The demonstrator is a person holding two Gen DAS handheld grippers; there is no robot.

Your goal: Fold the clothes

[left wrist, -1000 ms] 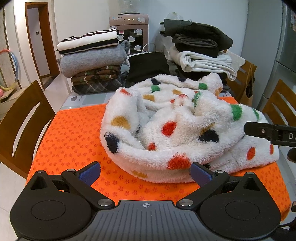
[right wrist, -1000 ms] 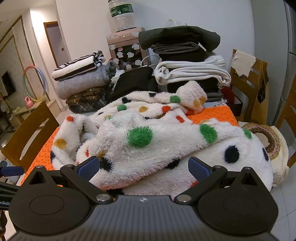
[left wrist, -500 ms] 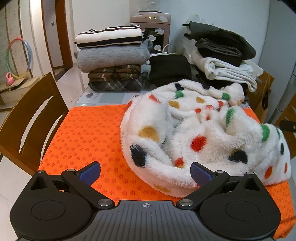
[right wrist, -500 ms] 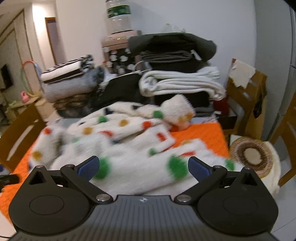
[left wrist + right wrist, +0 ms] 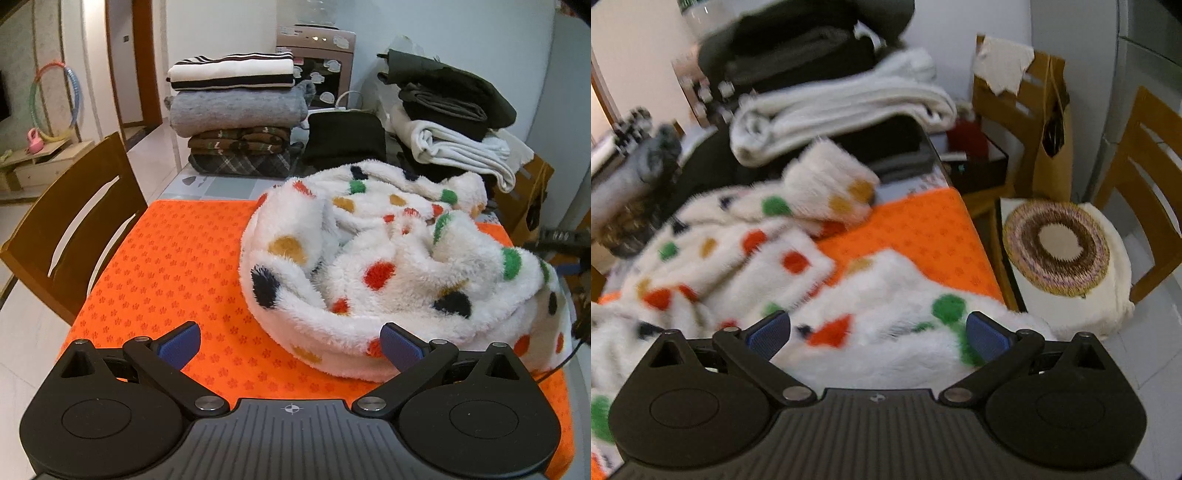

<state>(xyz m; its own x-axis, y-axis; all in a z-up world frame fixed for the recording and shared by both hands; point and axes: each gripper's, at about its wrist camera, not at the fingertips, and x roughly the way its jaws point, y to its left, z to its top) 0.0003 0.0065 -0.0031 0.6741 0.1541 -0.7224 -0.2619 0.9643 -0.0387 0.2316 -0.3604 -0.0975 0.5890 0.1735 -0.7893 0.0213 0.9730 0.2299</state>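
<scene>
Left view: I see fluffy spotted garment (image 5: 388, 273) bunched on orange mat (image 5: 177, 266), just past left gripper (image 5: 290, 341); jaws wide, holding nothing. Right view, blurry: garment (image 5: 775, 266) under right gripper (image 5: 875, 332); jaws wide, empty.

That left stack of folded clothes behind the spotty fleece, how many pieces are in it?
4: striped top uppermost, grey sweater under it, brown patterned knit next, plaid piece at the bottom. More could be hidden behind.

Left hand-held gripper (image 5: 290, 345) spread wide, empty, right hand-held gripper (image 5: 877, 334) likewise
</scene>
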